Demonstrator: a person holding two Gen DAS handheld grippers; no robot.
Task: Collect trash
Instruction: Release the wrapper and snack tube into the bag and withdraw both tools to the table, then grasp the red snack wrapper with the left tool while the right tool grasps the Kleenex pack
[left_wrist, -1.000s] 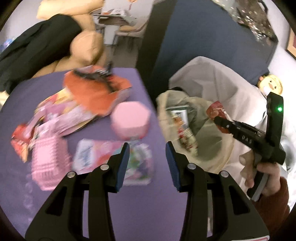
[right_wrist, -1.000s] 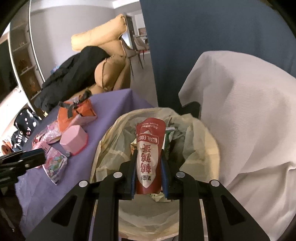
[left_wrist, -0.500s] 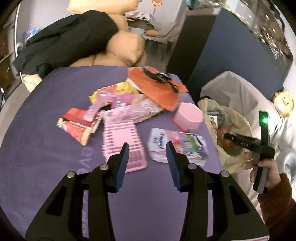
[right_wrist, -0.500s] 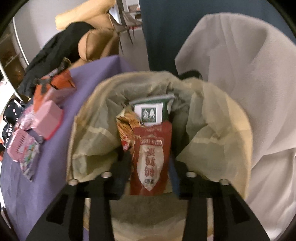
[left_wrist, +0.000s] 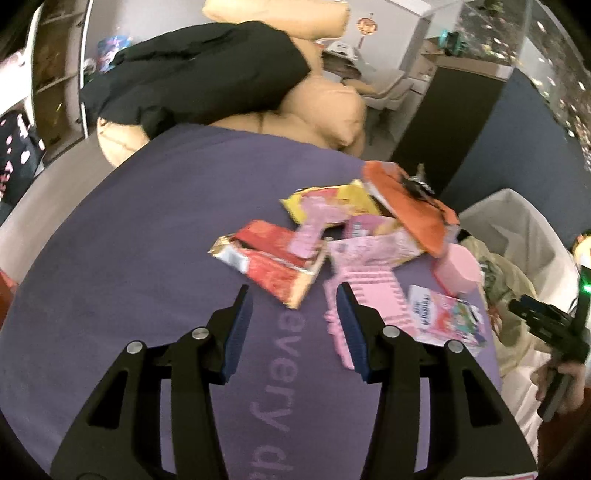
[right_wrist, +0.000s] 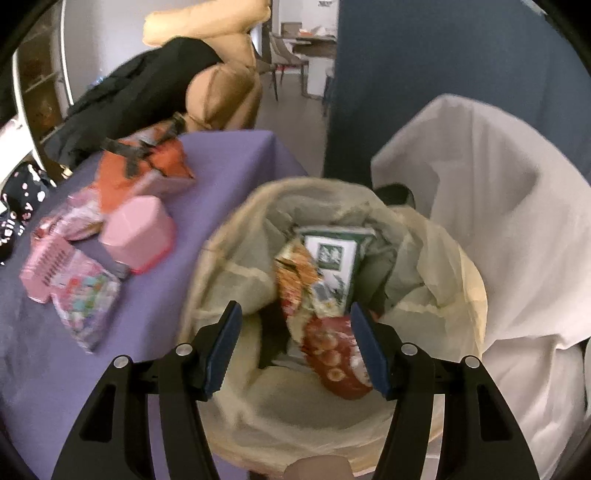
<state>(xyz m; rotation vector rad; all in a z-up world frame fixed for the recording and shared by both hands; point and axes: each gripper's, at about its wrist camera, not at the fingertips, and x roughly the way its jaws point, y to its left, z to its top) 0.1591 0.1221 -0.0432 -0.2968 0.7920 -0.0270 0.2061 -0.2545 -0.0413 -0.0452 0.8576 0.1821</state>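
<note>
Over the purple-covered table (left_wrist: 147, 258), the left gripper (left_wrist: 291, 328) is shown with its jaws parted and nothing between them; they have just been opening further. Just beyond its fingertips a red and silver wrapper (left_wrist: 269, 266) lies flat, with a pink comb-like piece (left_wrist: 373, 295) to its right. Farther right, a colourful printed packet (left_wrist: 447, 317) and a pink box (left_wrist: 460, 267) are seen near the table's right edge. At the far side of the heap, a yellow and pink wrapper (left_wrist: 328, 203) is partly overlapped by an orange pouch (left_wrist: 406, 206).

Beside the table's right edge, the lined trash bin (right_wrist: 461, 280) is seen from above by the right wrist camera. The right gripper (right_wrist: 295, 343) is held above it with its jaws spread wide, having just been opening; neither pad presses on anything. A red snack packet (right_wrist: 336, 358) lies loose inside the bin between the fingertips, next to a green and white carton (right_wrist: 332, 254) and an orange crumpled wrapper (right_wrist: 295, 273). A white cloth (right_wrist: 498, 206) is draped to the right of the bin.
</note>
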